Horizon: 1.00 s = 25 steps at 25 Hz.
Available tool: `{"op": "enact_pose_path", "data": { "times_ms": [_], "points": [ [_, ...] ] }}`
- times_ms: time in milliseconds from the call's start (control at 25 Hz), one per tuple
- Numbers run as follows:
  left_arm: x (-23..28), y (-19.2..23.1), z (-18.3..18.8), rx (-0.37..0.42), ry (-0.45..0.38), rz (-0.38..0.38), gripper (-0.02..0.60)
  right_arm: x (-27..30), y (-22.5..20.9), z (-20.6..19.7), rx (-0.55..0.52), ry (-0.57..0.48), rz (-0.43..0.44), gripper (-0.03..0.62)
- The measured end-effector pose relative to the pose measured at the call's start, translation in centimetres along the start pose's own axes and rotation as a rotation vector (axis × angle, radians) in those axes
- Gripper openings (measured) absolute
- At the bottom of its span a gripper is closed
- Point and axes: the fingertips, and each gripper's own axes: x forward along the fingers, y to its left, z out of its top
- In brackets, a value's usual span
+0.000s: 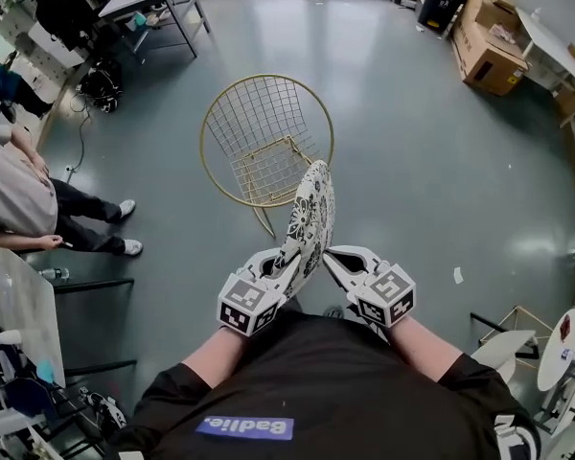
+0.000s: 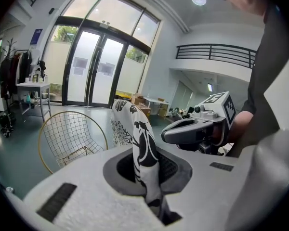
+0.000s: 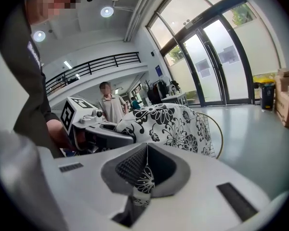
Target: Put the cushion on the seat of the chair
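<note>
Left gripper (image 1: 286,257) and right gripper (image 1: 337,260) jaws clamp the near edge of the cushion (image 1: 311,209). It stands on edge, long axis pointing far toward the chair (image 1: 268,172), slightly left.

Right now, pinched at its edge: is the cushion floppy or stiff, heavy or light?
Likely semi-stiff: the cushion stands up from the left hand-held gripper and right hand-held gripper without drooping. Probably light: two edge pinches carry it. Thin fabric edge may slip.
</note>
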Motion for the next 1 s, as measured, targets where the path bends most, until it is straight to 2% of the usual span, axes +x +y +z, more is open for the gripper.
{"op": "enact_pose_path", "data": {
  "times_ms": [360, 560, 720, 1000],
  "points": [
    [3.3, 7.2, 1.6, 0.067, 0.087, -0.207, 0.026, 6.9, -4.3, 2.4, 0.103, 0.015, -0.158, 0.029],
    [5.3, 11.0, 1.0, 0.086, 0.15, -0.292, 0.026, 9.7, -6.9, 3.8, 0.144, 0.0, -0.227, 0.029],
    [7.2, 14.0, 0.1, 0.107, 0.184, -0.309, 0.026, 11.4, -8.7, 3.2, 0.177, 0.006, -0.234, 0.029],
    [11.0, 18.1, -3.7, 0.09, 0.285, -0.367, 0.025, 15.3, -12.2, 0.3, 0.22, 0.056, -0.177, 0.029]
  ]
}}
